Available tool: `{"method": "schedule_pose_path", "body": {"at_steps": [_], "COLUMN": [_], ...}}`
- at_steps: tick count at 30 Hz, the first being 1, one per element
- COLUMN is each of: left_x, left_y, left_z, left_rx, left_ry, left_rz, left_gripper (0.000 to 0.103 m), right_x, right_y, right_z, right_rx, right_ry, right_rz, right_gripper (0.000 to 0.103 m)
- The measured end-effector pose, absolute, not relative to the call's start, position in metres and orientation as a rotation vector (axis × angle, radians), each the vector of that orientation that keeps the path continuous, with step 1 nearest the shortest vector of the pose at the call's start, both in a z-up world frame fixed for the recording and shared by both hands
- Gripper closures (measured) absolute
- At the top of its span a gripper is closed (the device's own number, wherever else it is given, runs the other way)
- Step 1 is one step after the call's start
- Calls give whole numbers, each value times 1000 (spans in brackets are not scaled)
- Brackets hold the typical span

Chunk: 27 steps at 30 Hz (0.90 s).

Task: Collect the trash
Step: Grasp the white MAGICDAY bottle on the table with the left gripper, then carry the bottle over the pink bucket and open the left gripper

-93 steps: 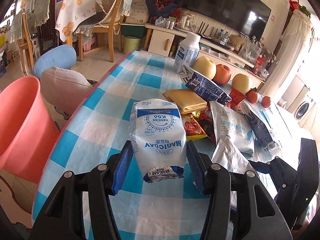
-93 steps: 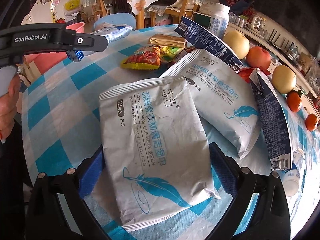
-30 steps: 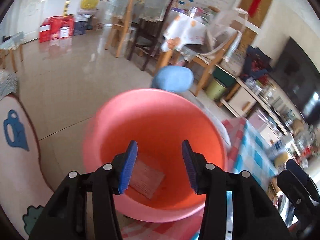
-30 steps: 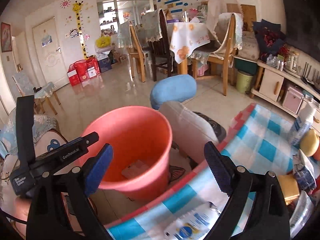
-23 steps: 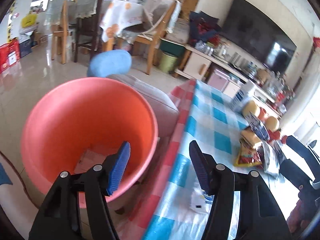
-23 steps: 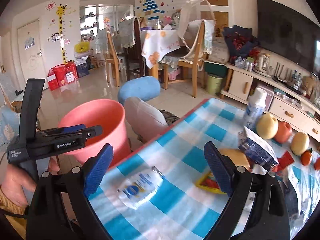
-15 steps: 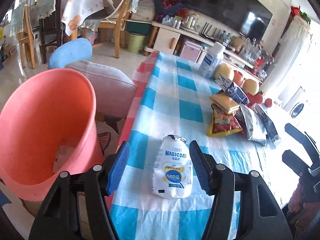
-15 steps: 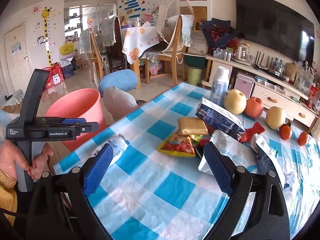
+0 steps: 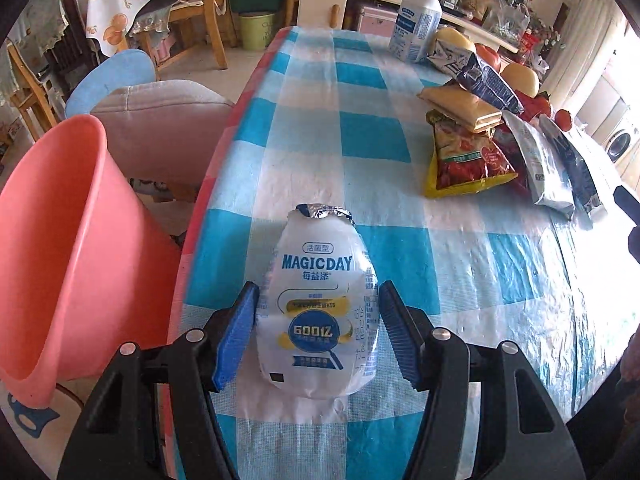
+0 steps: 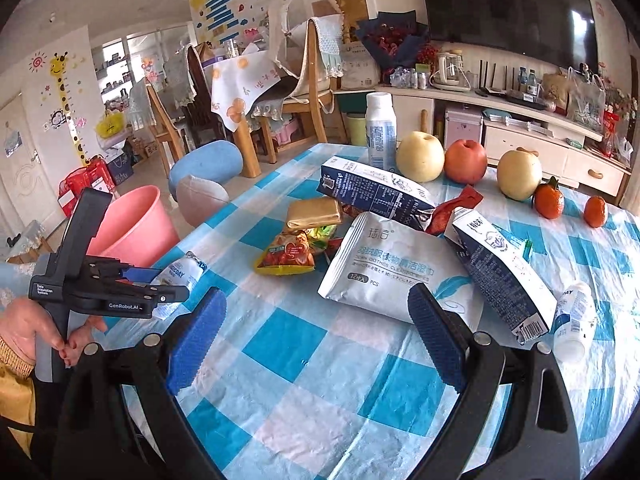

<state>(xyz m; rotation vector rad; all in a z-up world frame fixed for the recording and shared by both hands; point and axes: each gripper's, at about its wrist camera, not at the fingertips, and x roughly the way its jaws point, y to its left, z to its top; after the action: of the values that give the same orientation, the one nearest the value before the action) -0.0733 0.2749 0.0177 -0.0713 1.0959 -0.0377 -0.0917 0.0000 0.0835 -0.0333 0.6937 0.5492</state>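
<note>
A white MAGICDAY drink pouch lies on the blue-checked table near its left edge. My left gripper is open, with its blue pads on either side of the pouch, close to its sides. The pouch also shows in the right wrist view beside the left gripper. A pink bucket stands on the floor left of the table; it also shows in the right wrist view. My right gripper is open and empty above the table's near part. A white wipes pack lies ahead of it.
A red-yellow snack bag, a tan packet, dark blue cartons, a small bottle, a tall white bottle, apples and tangerines lie on the table. A grey cushion sits by the table's left edge.
Both grippers have swung from the pink bucket back over the table. My left gripper has closed in around the MAGICDAY pouch. The right gripper now faces the pile of wrappers.
</note>
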Motion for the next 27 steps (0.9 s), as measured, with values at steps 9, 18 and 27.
{"method": "schedule_pose_path", "body": {"at_steps": [9, 18, 27], "left_x": [-73, -77, -100], "left_y": [271, 280, 336], "left_z": [18, 28, 83], "left_rx": [-38, -68, -145], "left_ry": [1090, 1034, 815], "left_rz": [-3, 30, 266], "left_gripper": [42, 42, 42], "right_x": [-94, -92, -86], "right_y": [2, 5, 1], "right_z": [86, 82, 78], "right_rx": [-53, -61, -68], "right_ry": [688, 700, 710], "right_rz": [571, 573, 548], "right_gripper": [10, 10, 10]}}
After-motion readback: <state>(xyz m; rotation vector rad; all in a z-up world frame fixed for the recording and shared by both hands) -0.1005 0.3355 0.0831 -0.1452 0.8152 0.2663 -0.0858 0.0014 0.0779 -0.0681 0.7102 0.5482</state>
